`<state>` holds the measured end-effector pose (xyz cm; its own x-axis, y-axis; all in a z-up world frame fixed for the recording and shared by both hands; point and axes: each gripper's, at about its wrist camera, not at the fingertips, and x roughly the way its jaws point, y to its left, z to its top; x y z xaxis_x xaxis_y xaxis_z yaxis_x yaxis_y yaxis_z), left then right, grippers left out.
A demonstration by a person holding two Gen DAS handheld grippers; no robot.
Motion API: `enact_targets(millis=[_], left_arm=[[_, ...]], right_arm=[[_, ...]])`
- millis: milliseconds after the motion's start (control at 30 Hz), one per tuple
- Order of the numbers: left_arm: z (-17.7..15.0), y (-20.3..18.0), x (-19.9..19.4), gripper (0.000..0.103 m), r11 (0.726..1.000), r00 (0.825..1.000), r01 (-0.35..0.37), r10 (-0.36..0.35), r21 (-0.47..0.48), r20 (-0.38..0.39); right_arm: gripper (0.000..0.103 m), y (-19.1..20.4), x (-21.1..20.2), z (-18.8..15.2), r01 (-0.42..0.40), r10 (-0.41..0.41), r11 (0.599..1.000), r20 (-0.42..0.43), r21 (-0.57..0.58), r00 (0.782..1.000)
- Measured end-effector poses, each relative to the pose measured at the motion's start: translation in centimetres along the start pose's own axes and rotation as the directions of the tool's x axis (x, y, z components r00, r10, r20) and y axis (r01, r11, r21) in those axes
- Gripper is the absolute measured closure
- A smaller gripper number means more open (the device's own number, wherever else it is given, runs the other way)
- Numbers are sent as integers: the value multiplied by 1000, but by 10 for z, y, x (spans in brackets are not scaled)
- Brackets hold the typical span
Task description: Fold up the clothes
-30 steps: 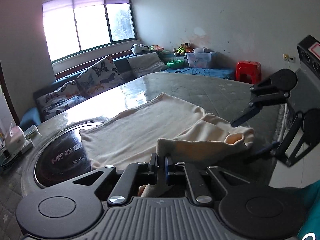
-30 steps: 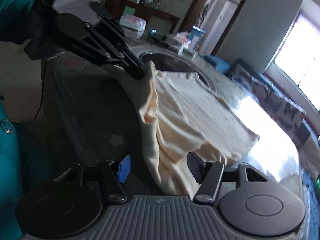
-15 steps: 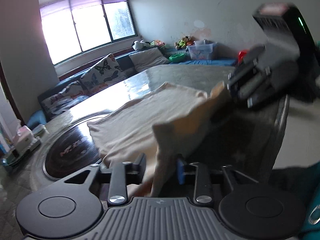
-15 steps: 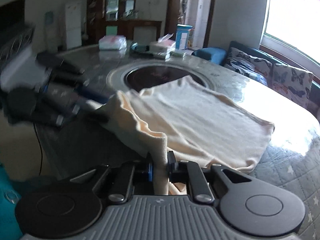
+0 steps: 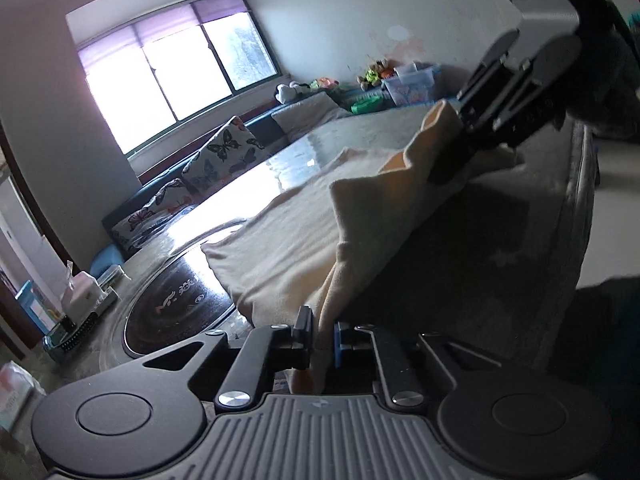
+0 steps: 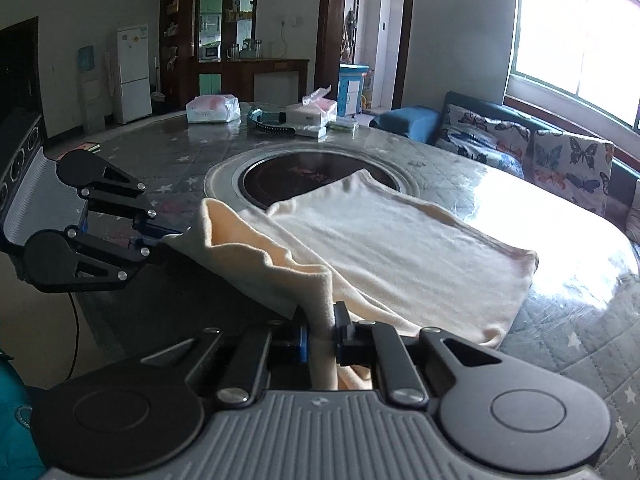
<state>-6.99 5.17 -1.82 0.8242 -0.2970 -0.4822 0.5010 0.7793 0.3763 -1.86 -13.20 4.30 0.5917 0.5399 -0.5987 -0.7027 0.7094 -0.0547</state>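
Observation:
A cream-coloured garment [image 5: 288, 236] [image 6: 384, 240] lies spread across the round table [image 6: 560, 344], its near edge lifted off the surface. My left gripper [image 5: 322, 340] is shut on one end of that raised edge. My right gripper [image 6: 320, 332] is shut on the other end. Between them the lifted edge [image 6: 256, 248] hangs in a loose fold. In the left wrist view the right gripper [image 5: 452, 168] shows at the upper right, pinching cloth. In the right wrist view the left gripper [image 6: 168, 236] shows at the left, also pinching cloth.
A dark round inset [image 6: 308, 178] sits in the table's middle, partly under the garment. Tissue packs and small items [image 6: 280, 114] lie at the table's far side. A sofa with butterfly cushions [image 6: 520, 140] runs under the window. A teal sleeve [image 6: 16, 420] is at the lower left.
The right gripper went from open beside the garment to shut on its edge. Both grippers then lifted the near edge off the table, and the views shifted higher.

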Motion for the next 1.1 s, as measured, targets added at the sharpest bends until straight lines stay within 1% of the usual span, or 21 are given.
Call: enact_targets(millis=[133,300,400,500,633,833,933,1000,1100], left_arm=[[7,-2,-25,92,999,1000,16,-15,-30,23],[9,-16,-68,92,997,997,70,-69,-33,24],[7,-21,-82,92,992,994,107,-106,-61,9],[9,-16,-79,92,992,995,103,-102,-79,7],[21,2,-64,92,989,996,87,-86,-116,12],[44,38,-25,92,987,997,74,-73,-143,8],[54,58,6,92,984,997,67,-70,-163,-15],[54,69,29,92,980,997,55,-65,-192,-42],[52,81,66,92,969,995,24,-48,-246,-93]], right_arm=[[92,3,-19,1,-20,21,999,26,-29,999],[92,15,-56,-3,-76,77,996,25,-51,997],[92,23,-72,-5,-107,108,993,10,-54,994],[92,28,-78,-6,-128,127,990,-16,-51,992],[92,20,-71,4,-137,137,990,-19,-17,990],[93,-12,-52,37,-144,144,990,-9,4,989],[93,-36,-33,55,-145,146,989,-22,33,989],[93,-52,-17,66,-148,150,988,-34,51,988],[92,-70,12,65,-119,123,987,-40,108,992]])
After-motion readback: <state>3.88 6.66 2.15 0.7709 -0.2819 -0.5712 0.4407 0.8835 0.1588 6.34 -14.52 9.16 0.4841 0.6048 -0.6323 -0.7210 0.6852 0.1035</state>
